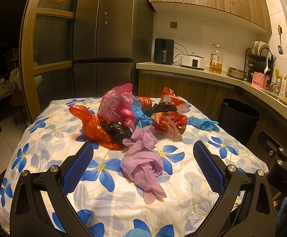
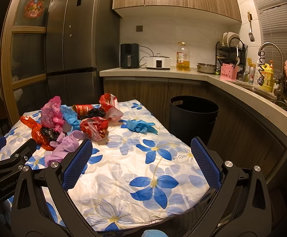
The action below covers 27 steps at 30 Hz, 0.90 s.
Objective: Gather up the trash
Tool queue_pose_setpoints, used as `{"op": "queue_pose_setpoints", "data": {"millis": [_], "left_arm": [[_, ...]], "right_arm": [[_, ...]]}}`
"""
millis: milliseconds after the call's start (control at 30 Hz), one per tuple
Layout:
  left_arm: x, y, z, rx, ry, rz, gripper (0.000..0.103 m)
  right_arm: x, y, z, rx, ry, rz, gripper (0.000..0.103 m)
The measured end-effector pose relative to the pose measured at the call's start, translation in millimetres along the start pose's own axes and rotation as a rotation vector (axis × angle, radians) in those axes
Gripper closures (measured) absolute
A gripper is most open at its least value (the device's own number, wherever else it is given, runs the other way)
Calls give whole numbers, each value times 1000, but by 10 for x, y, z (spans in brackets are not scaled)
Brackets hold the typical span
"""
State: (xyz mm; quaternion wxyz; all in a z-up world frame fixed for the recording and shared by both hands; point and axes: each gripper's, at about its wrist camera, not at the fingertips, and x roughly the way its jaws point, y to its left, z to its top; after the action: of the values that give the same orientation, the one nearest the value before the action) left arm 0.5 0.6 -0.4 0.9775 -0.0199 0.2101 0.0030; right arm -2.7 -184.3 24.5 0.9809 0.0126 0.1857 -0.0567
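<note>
In the left wrist view, the left gripper [image 1: 143, 162] hangs over the near part of the table [image 1: 183, 213] with its jaws spread wide and nothing between the pads; the crumpled lilac bag [image 1: 143, 164] lies straight ahead of it, framed between the two blue fingers, its long axis running away from the camera toward the main heap of red, pink and black bags [image 1: 123, 114]; the black bin [image 1: 238, 118] stands on the floor off the table's far right corner. In the right wrist view, the right gripper [image 2: 141, 162] is likewise spread and empty, and only bare flowered cloth lies between its fingers; the lilac bag [image 2: 64, 148] sits off to its left, partly behind the left finger, while the blue glove [image 2: 139, 126] lies ahead, near the bin [image 2: 192, 116]; so I judge the left hand nearer the lilac bag and the right hand better placed for the glove.
</note>
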Motion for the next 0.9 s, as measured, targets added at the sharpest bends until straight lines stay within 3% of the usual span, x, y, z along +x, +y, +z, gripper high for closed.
{"op": "queue_pose_setpoints", "data": {"millis": [900], "left_arm": [[18,-42,0,-2,-1,-3,6]], "right_arm": [[4,-3,17,2,-2,0,5]]}}
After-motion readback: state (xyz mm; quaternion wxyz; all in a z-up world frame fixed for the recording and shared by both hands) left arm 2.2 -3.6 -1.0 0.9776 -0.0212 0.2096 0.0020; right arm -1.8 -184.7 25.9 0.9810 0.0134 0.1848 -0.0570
